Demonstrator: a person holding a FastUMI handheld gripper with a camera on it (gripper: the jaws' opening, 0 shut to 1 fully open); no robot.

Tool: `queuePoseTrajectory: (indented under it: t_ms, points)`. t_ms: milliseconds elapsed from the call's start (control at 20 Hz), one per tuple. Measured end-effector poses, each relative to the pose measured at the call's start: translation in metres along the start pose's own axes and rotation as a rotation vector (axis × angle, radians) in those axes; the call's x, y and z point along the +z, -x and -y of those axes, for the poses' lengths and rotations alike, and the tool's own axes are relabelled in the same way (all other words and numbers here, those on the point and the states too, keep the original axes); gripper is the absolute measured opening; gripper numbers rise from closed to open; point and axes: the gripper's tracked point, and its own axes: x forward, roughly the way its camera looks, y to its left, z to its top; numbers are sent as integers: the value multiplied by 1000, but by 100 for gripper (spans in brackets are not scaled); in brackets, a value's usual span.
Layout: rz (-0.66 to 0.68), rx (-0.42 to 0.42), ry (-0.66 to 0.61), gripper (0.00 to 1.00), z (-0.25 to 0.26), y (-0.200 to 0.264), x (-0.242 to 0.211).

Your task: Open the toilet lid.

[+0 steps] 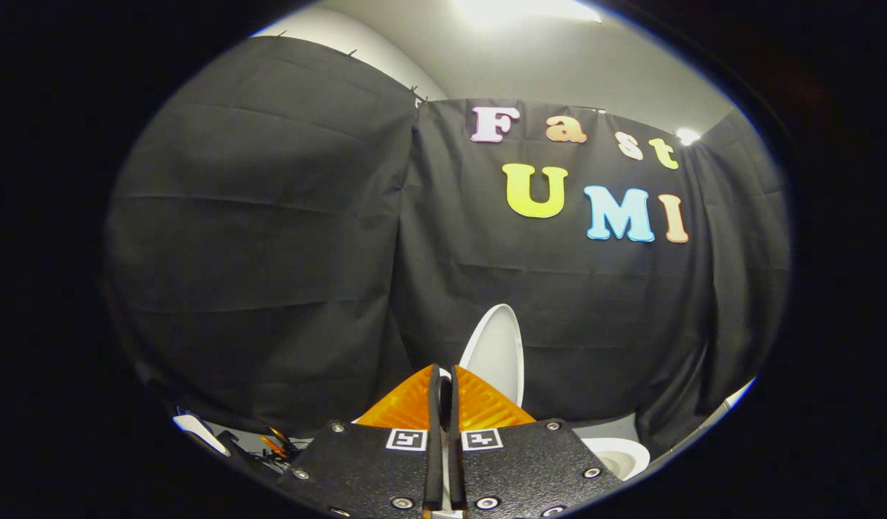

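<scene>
The white toilet lid [497, 349] stands raised, nearly upright, just beyond my fingertips and a little to their right. Below it to the right, part of the white toilet bowl rim [620, 455] shows past the gripper body. My gripper [444, 380] sits in front of the lid with its orange fingers [407, 405] almost together, only a thin gap between the black pads, and nothing is held between them. The fingertips overlap the lid's lower left edge in the view; whether they touch it I cannot tell.
Black cloth walls [270, 238] close the booth behind and to both sides of the toilet. At the lower left, beside the gripper body, lie some cables and small items [267, 443] on the floor.
</scene>
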Motion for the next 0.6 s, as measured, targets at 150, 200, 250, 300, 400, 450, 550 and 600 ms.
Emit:
queuePoseTrajectory:
  t_ms: [150, 200, 250, 300, 400, 450, 550, 600]
  points:
    - [-8, 17, -12, 5, -15, -7, -3]
    - [-15, 19, -11, 7, -18, -8, -3]
    - [-16, 18, -10, 7, -19, -9, -3]
    - [-17, 19, -6, 7, -21, -9, -2]
    - [-15, 16, 2, 7, -20, -9, -1]
    - [-14, 10, 10, 7, -20, -8, 0]
    - [-20, 10, 24, 7, -17, -5, -1]
    - [-27, 11, 24, 7, -16, -4, -1]
